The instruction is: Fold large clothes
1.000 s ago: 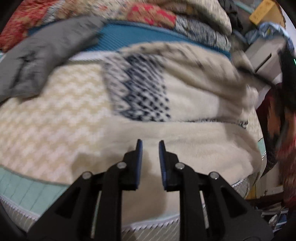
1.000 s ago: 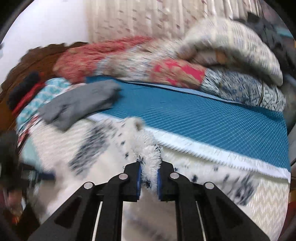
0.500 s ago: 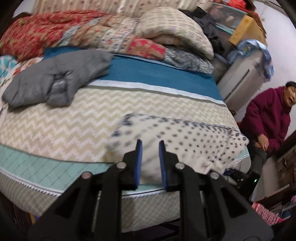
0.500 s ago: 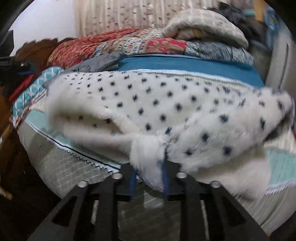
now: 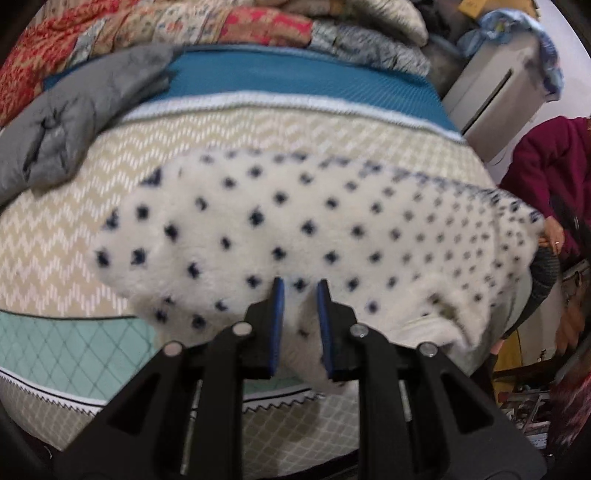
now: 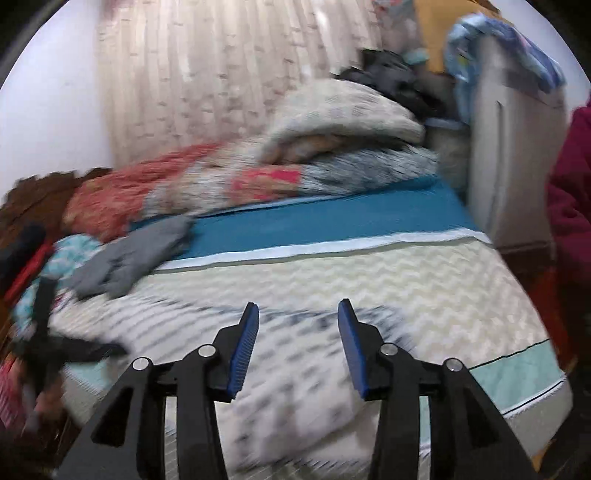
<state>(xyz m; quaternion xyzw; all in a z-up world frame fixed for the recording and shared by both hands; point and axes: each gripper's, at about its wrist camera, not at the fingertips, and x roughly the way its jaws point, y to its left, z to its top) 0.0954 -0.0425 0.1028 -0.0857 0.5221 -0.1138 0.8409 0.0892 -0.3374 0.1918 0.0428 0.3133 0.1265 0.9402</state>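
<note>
In the left wrist view, a white fleece garment (image 5: 314,236) scattered with dark dots is spread across the middle of the frame, lying on the zigzag-patterned bed cover (image 5: 55,229) and reaching over the near edge of the bed at lower right. The left gripper (image 5: 298,291) is seen at lower centre with its blue-padded fingers set a narrow gap apart; a fold of the fleece sits between them and appears to be pinched, though the contact is partly hidden by the pile.

A crumpled grey garment (image 5: 74,114) is laid at the upper left, apart from the fleece, overlapping the teal band of the cover (image 5: 295,81). Folded quilts and pillows (image 5: 229,22) are stacked along the top of the frame. A pale cabinet (image 5: 495,92) draped with blue cloth is seen at the upper right, and a person in a maroon top (image 5: 550,166) at the right edge.

In the right wrist view, the right gripper (image 6: 298,314) is shown at lower centre with its fingers spread wide and nothing between them. The fleece (image 6: 280,376) is blurred beneath and beyond it, at the near edge of the bed. The grey garment (image 6: 136,254) is seen at middle left, the stacked bedding (image 6: 332,147) at upper centre before a pale curtain (image 6: 221,66). No open container with visible contents can be made out in either view.
</note>
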